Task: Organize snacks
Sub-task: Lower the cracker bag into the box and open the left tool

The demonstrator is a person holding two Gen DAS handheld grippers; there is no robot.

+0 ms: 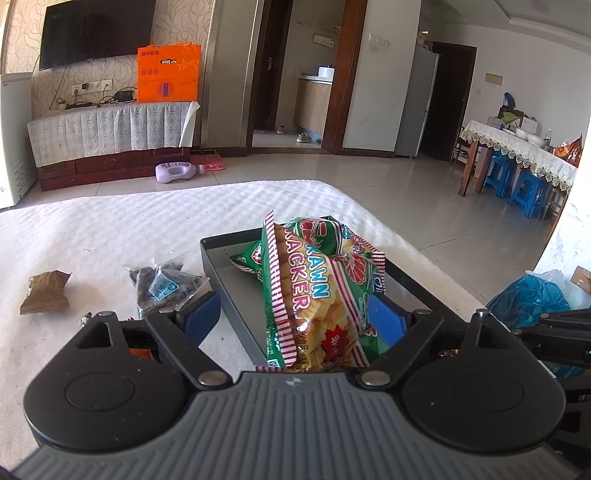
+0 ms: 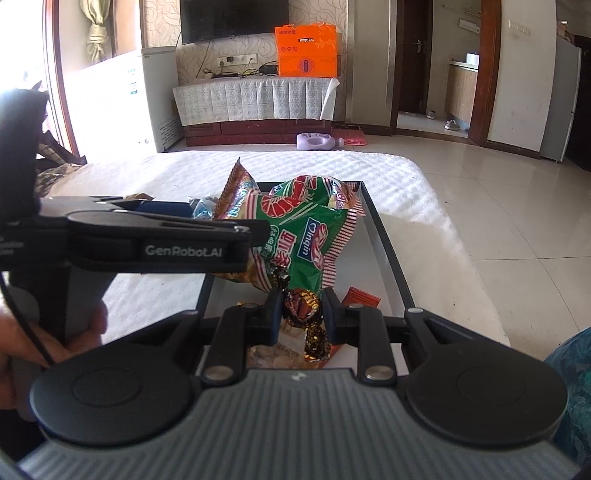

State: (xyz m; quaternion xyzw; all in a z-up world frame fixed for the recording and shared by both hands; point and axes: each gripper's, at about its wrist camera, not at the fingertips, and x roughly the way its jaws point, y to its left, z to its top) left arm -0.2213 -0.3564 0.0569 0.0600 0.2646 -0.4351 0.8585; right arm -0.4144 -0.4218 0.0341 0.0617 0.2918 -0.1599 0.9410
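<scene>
Cracker bags [image 1: 314, 295] lie in the tray [image 1: 413, 284]; two small packets [image 1: 164, 284] lie left of it.

Sunlit room with pale glossy floor tiles [image 1: 424, 192]: a dark television [image 1: 96, 31] on patterned wallpaper at eleven o'clock above a cloth-draped cabinet [image 1: 107, 133], an open doorway [image 1: 295, 74] at twelve, blue stools [image 1: 517, 181] at two.

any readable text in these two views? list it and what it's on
"RAWN" / "ACKER", first letters hidden: prawn cracker bag between the left gripper fingers.
"Qinqin": same brand of bag, right wrist view; its Chinese characters are too unclear to quote.
"GenRobot.AI": side of the left gripper, right wrist view.
Orange box and dark snack packet: print too small.
</scene>
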